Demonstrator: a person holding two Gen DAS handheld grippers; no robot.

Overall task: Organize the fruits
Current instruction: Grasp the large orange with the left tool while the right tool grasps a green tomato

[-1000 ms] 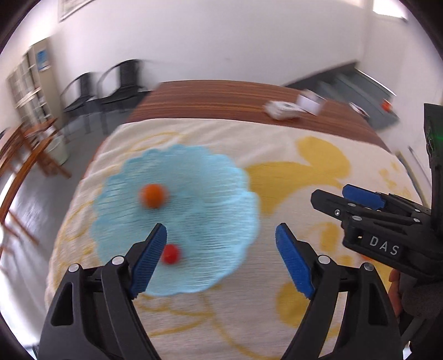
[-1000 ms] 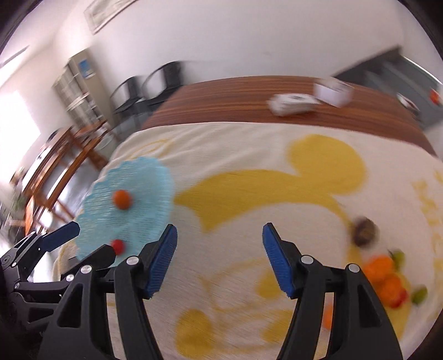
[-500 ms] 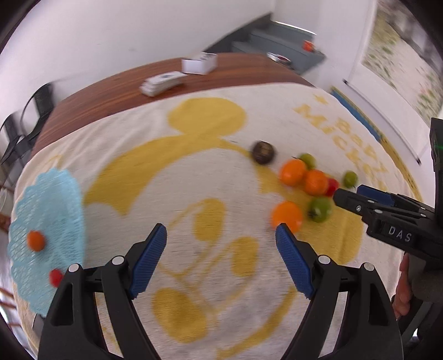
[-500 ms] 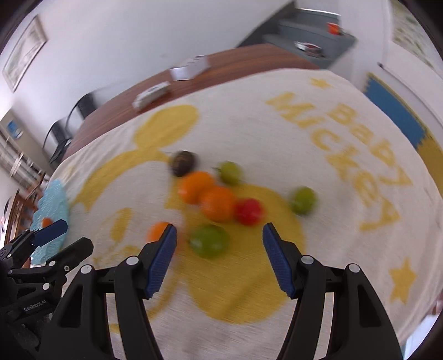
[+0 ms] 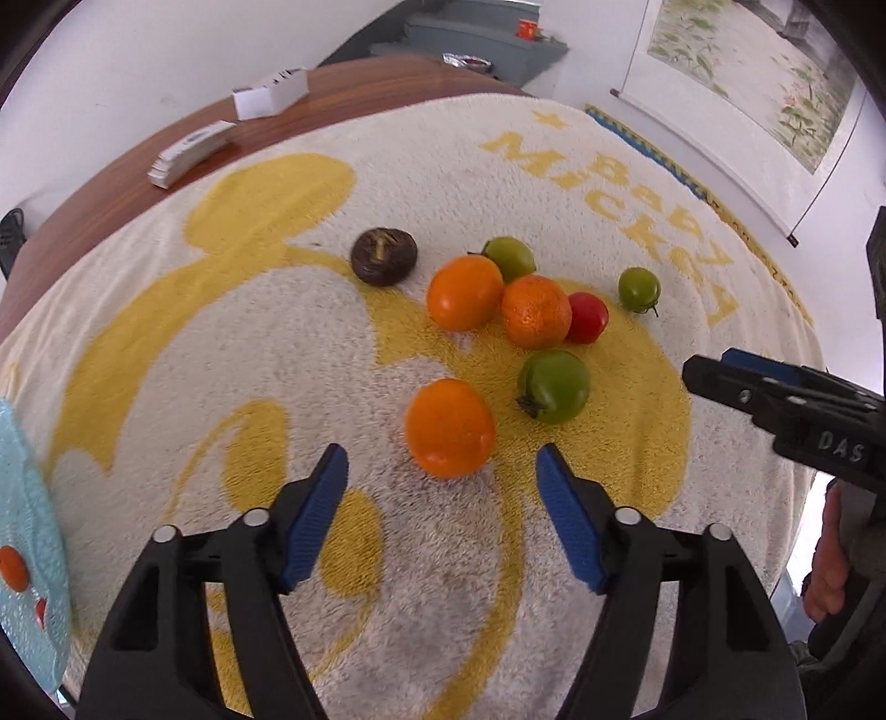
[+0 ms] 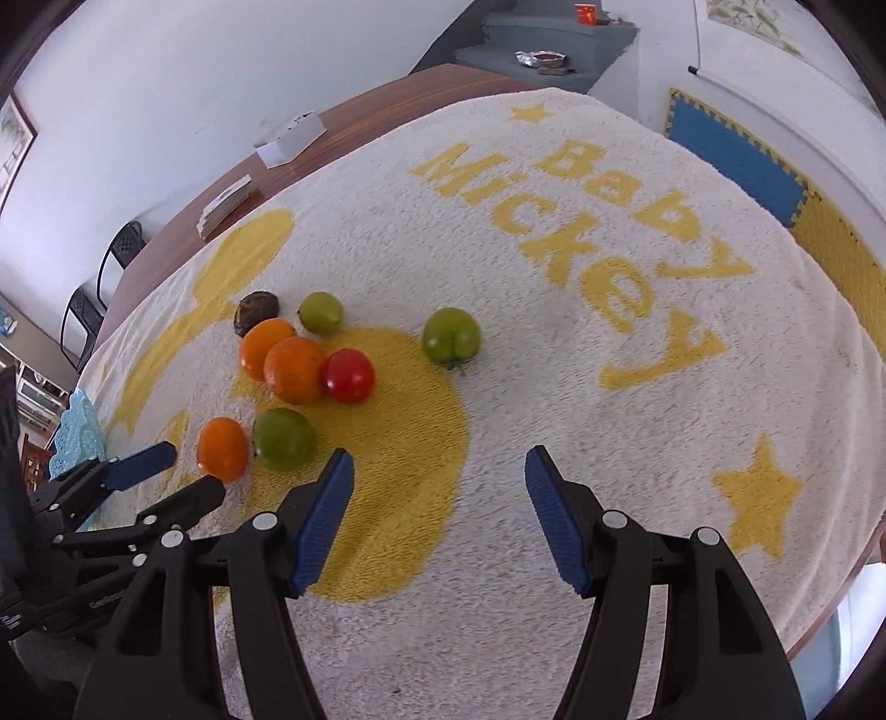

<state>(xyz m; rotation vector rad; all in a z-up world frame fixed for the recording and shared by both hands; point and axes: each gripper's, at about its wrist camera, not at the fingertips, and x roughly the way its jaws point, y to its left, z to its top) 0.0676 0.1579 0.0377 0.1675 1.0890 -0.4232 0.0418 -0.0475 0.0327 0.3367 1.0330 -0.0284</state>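
White walls, a hanging scroll painting (image 5: 758, 72), grey stairs (image 6: 548, 33), black chairs (image 6: 83, 327).

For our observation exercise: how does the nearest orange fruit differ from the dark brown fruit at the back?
The nearest orange fruit is bright, smooth and larger-looking; the dark brown fruit is dull, flatter, with a stem scar on top. The orange lies just ahead of the left gripper; the brown lies farthest. Both rest loose on the towel.

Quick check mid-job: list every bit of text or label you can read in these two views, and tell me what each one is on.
"Baby Mickey": yellow letters woven into the towel.
"DAS": white letters on the right gripper body, seen in the left wrist view.
Markings on the left gripper body: too small to read.
Print on the white box and the booklet stack: too blurred to read.
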